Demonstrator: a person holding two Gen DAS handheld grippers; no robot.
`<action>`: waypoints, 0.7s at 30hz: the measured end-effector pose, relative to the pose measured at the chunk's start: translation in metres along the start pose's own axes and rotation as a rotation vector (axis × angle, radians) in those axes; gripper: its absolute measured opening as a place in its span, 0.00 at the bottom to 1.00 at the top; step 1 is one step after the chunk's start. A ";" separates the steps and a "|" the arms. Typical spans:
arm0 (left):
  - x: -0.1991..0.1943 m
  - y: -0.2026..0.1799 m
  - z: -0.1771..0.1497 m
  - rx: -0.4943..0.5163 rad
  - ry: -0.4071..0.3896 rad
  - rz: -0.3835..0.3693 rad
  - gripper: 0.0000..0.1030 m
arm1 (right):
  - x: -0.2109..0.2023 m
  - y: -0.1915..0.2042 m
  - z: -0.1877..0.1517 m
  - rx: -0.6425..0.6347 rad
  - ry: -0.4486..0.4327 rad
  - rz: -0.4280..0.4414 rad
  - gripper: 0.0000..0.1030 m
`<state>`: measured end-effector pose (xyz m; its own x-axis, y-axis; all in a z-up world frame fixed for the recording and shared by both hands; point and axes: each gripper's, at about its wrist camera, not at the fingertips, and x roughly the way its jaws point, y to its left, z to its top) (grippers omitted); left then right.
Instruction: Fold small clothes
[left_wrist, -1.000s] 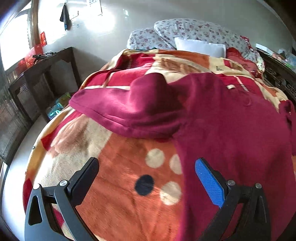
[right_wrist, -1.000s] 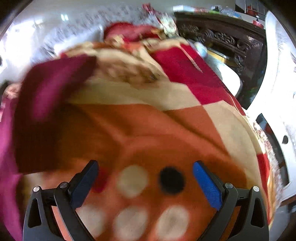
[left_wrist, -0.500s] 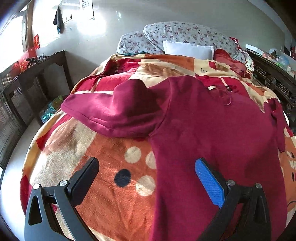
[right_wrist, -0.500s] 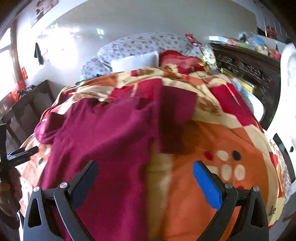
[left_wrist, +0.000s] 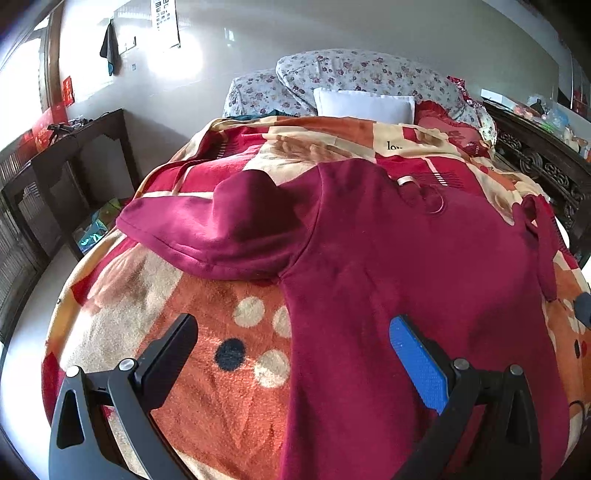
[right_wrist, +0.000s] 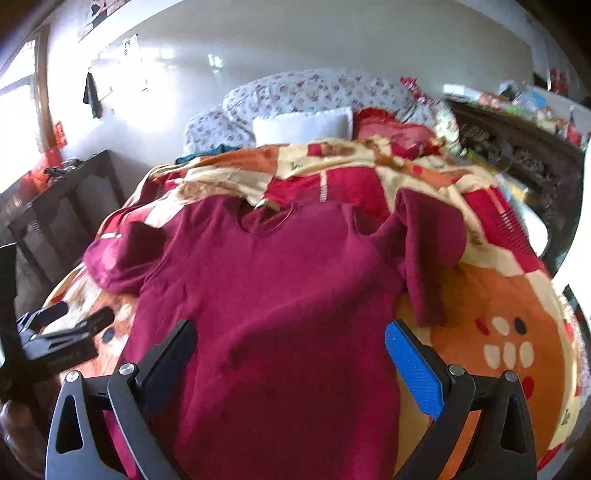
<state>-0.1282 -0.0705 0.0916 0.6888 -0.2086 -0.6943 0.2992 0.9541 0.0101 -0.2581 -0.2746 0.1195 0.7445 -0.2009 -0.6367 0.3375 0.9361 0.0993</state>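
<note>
Right wrist: maroon knit shirt (right_wrist: 280, 295) flat on fleecy blanket (right_wrist: 498, 295) | sleeve folded, 2 o'clock | left gripper (left_wrist: 291, 354), right gripper (right_wrist: 290, 349) wide apart, empty

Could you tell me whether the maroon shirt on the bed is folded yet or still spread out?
Spread out. The shirt lies flat on the blanket, neckline showing, both sleeves out to the sides; only the right sleeve is bent over.

Maroon shirt (right_wrist: 280, 295) lies spread flat, collar far, sleeves rumpled.
</note>
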 end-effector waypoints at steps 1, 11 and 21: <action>0.000 0.000 0.000 -0.003 0.000 -0.004 1.00 | 0.001 0.004 0.001 -0.001 -0.007 -0.009 1.00; 0.000 -0.004 -0.003 -0.015 -0.035 -0.010 1.00 | 0.016 0.018 0.000 0.015 0.013 -0.004 1.00; 0.013 -0.001 -0.003 -0.011 0.002 0.003 1.00 | 0.028 0.032 0.002 0.000 0.019 -0.002 1.00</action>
<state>-0.1213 -0.0736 0.0804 0.6884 -0.2057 -0.6956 0.2901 0.9570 0.0040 -0.2249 -0.2509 0.1061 0.7328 -0.1974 -0.6512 0.3393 0.9355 0.0982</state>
